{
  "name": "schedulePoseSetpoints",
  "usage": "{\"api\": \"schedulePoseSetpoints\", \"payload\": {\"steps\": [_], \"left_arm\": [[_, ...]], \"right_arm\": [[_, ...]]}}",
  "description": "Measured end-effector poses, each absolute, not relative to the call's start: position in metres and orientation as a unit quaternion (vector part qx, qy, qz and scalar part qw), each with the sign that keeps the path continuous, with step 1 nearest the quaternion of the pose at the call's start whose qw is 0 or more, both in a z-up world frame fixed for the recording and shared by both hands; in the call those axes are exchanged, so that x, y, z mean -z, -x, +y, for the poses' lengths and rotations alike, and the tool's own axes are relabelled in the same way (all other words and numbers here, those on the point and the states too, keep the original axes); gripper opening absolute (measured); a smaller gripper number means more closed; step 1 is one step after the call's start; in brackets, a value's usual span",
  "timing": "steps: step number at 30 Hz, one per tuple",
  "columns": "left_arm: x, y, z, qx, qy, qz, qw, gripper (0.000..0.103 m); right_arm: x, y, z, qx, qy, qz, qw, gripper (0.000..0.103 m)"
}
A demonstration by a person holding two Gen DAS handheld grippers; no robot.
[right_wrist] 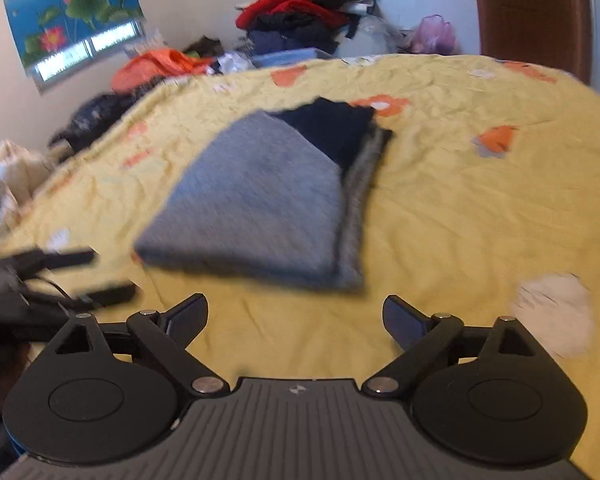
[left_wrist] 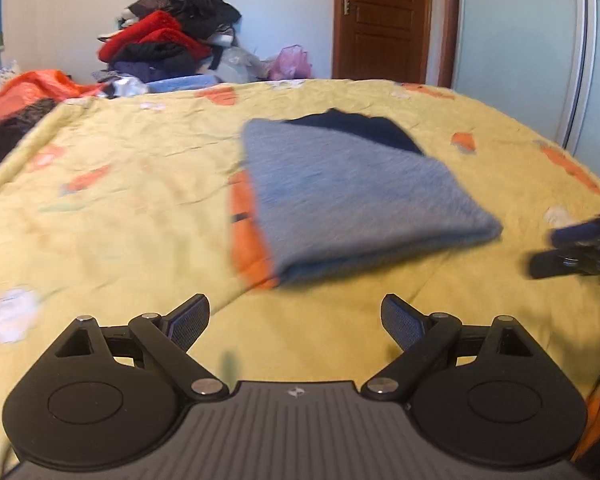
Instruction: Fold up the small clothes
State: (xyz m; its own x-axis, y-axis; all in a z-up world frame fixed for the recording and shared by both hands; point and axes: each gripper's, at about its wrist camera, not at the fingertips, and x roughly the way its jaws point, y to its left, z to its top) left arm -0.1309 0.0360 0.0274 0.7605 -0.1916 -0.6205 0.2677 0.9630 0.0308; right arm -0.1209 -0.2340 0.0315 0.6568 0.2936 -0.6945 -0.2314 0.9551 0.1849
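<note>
A grey garment [left_wrist: 352, 196] with a dark navy part [left_wrist: 364, 128] at its far end lies folded into a flat rectangle on the yellow bedspread [left_wrist: 112, 208]. It also shows in the right wrist view [right_wrist: 260, 200]. My left gripper [left_wrist: 295, 322] is open and empty, just short of the garment's near edge. My right gripper [right_wrist: 295, 320] is open and empty, also just short of the garment. The right gripper shows at the right edge of the left wrist view [left_wrist: 576, 248]. The left gripper shows at the left edge of the right wrist view [right_wrist: 80, 276].
A heap of red, black and dark clothes [left_wrist: 168, 36] stands beyond the bed's far edge. Orange cloth [left_wrist: 32, 88] lies at the far left. A brown door [left_wrist: 380, 20] and a pale wardrobe [left_wrist: 520, 48] stand at the back right.
</note>
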Motion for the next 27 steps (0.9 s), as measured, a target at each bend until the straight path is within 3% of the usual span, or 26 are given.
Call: {"api": "schedulePoseSetpoints", "payload": {"steps": [6, 9, 13, 19, 22, 27], "left_arm": [[-0.075, 0.143, 0.133, -0.009, -0.183, 0.275, 0.944, 0.094], [-0.098, 0.131, 0.15, -0.065, -0.157, 0.249, 0.954, 0.094], [-0.081, 0.12, 0.103, -0.011, -0.071, 0.26, 0.963, 0.094], [0.0, 0.103, -0.002, 0.04, -0.064, 0.32, 0.945, 0.094], [0.01, 0.095, -0.012, 0.038, -0.034, 0.336, 0.94, 0.094], [0.014, 0.078, -0.011, 0.039, -0.024, 0.346, 0.937, 0.098]], "right_arm": [[-0.047, 0.175, -0.314, -0.02, 0.0, 0.391, 0.92, 0.093], [-0.053, 0.173, -0.328, 0.062, 0.029, 0.359, 0.931, 0.093], [-0.051, 0.156, -0.294, 0.024, -0.017, 0.331, 0.943, 0.102], [-0.02, 0.1, -0.203, -0.016, -0.006, 0.373, 0.928, 0.102], [-0.004, 0.079, -0.177, -0.006, 0.021, 0.399, 0.917, 0.102], [0.001, 0.073, -0.173, 0.014, 0.001, 0.373, 0.928, 0.103]]}}
